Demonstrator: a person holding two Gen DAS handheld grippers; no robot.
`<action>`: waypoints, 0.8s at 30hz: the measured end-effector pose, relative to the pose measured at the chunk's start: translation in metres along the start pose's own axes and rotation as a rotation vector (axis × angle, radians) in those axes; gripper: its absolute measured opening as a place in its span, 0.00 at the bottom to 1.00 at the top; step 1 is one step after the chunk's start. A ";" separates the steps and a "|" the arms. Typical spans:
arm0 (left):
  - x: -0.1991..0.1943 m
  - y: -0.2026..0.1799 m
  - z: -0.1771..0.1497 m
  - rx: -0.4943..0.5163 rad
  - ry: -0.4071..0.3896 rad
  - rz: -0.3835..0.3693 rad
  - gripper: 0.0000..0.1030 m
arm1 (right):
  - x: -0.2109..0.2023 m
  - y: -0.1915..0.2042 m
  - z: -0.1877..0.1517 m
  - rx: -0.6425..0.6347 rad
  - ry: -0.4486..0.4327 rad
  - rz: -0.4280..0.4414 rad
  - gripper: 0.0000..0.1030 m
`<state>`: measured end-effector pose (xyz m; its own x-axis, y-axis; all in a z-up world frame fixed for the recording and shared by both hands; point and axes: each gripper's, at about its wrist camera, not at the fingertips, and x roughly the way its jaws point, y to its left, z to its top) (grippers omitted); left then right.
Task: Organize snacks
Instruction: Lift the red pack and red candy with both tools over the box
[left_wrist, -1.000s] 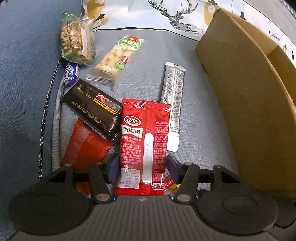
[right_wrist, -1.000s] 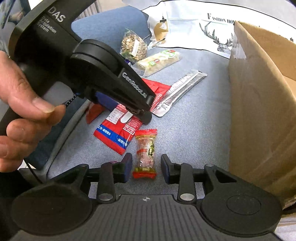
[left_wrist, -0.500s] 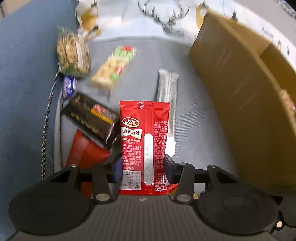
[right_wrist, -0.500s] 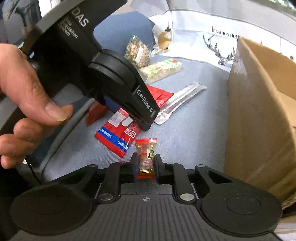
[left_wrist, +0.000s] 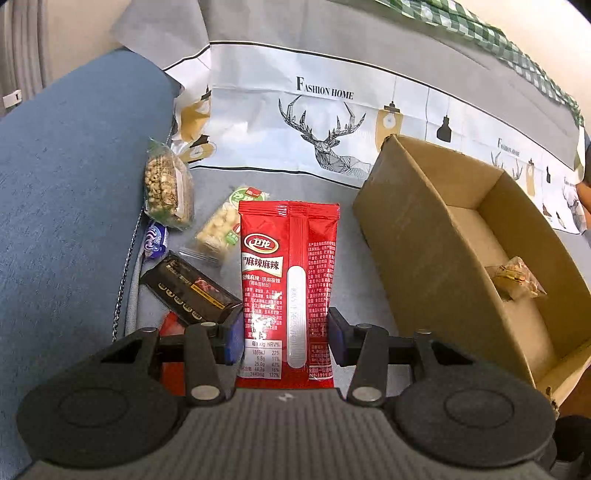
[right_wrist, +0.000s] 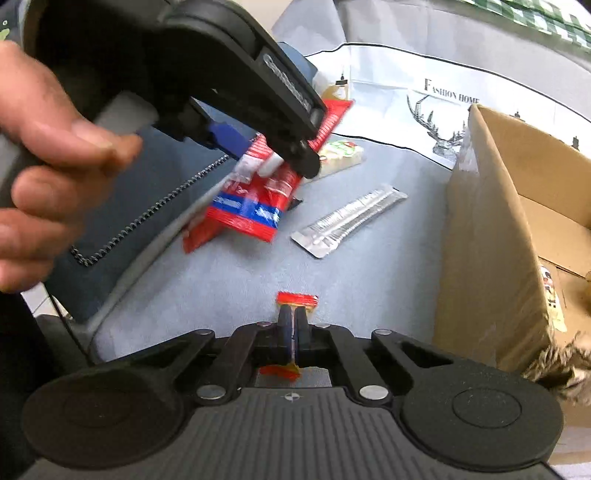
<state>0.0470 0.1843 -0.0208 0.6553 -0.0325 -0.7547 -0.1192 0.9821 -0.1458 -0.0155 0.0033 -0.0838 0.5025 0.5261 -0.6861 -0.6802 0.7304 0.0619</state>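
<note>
My right-wrist view blurs the red packet at centre left. The pads hide most of the small candy, lower centre.

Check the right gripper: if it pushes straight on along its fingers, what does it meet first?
Probably the grey-blue cushion just beyond the small red candy that the right gripper is shut on. The silver sachet lies farther ahead and a little right; the cardboard box is off to the right. Depth is uncertain.

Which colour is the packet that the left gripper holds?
Red packet, clearest in left wrist view.
</note>
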 end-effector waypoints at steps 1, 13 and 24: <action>0.000 -0.001 0.000 0.006 0.004 0.001 0.49 | 0.001 -0.001 0.000 0.015 0.006 0.008 0.12; 0.008 0.007 0.002 -0.014 0.032 0.009 0.49 | 0.026 0.013 -0.012 -0.078 0.075 0.024 0.20; -0.016 0.005 0.007 -0.028 -0.064 0.024 0.49 | -0.033 0.009 0.010 -0.091 -0.135 -0.005 0.17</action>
<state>0.0412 0.1908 -0.0053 0.6981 0.0042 -0.7160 -0.1558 0.9769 -0.1462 -0.0330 -0.0027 -0.0529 0.5689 0.5811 -0.5820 -0.7200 0.6939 -0.0110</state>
